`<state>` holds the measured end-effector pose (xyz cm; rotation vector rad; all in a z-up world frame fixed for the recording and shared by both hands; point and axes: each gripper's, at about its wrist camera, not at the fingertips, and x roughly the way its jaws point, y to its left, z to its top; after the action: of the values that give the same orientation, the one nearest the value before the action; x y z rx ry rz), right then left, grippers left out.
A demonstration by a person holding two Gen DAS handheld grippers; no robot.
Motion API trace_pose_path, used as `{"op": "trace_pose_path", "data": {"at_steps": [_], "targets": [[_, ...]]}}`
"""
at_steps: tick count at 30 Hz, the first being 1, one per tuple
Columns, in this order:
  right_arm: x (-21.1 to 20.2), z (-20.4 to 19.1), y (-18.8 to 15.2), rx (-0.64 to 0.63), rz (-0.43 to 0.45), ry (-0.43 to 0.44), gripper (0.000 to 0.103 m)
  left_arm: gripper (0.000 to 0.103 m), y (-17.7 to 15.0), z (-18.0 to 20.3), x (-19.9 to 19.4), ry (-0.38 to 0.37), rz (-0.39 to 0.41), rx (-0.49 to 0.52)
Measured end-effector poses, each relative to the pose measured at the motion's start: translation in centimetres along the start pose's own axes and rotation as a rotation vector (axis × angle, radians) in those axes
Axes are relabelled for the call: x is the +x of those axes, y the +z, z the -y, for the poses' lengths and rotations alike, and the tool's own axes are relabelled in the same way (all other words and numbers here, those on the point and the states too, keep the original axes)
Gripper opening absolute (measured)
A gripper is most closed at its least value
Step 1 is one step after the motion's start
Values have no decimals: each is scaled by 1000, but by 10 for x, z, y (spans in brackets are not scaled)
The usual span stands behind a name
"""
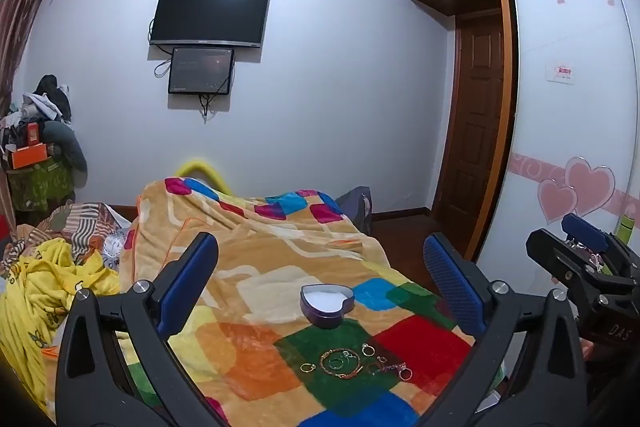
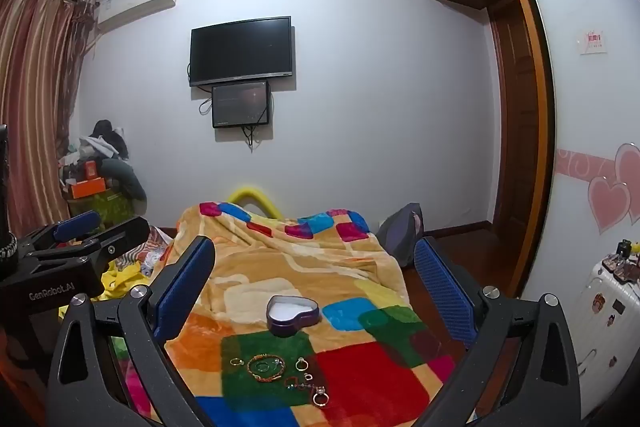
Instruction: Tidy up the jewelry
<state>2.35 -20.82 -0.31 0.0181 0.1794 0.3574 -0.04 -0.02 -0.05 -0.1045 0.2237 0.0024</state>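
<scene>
An open purple heart-shaped box (image 1: 327,305) with a white lining sits on the patchwork blanket (image 1: 248,255); it also shows in the right wrist view (image 2: 293,315). In front of it lie a beaded bracelet (image 1: 341,363), several rings (image 1: 367,349) and a small chain (image 1: 390,367) on the green and red squares. The same bracelet (image 2: 266,367) and rings (image 2: 321,398) show in the right wrist view. My left gripper (image 1: 320,283) is open and empty, held above the jewelry. My right gripper (image 2: 316,287) is open and empty, beside the left one.
The blanket (image 2: 280,267) covers a bed. Crumpled yellow cloth (image 1: 48,279) lies at the left. A white suitcase (image 2: 608,303) stands at the right by the wardrobe door (image 1: 568,107). A TV (image 1: 210,14) hangs on the far wall.
</scene>
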Motion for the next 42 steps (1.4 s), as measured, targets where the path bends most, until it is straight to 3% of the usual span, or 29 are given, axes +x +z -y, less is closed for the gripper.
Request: {"op": "trace_pose_path", "data": {"at_steps": [42], "targets": [[0,-3,-3,7,-23,7,99,103,-9,-8,19,12,-59,-25]]}}
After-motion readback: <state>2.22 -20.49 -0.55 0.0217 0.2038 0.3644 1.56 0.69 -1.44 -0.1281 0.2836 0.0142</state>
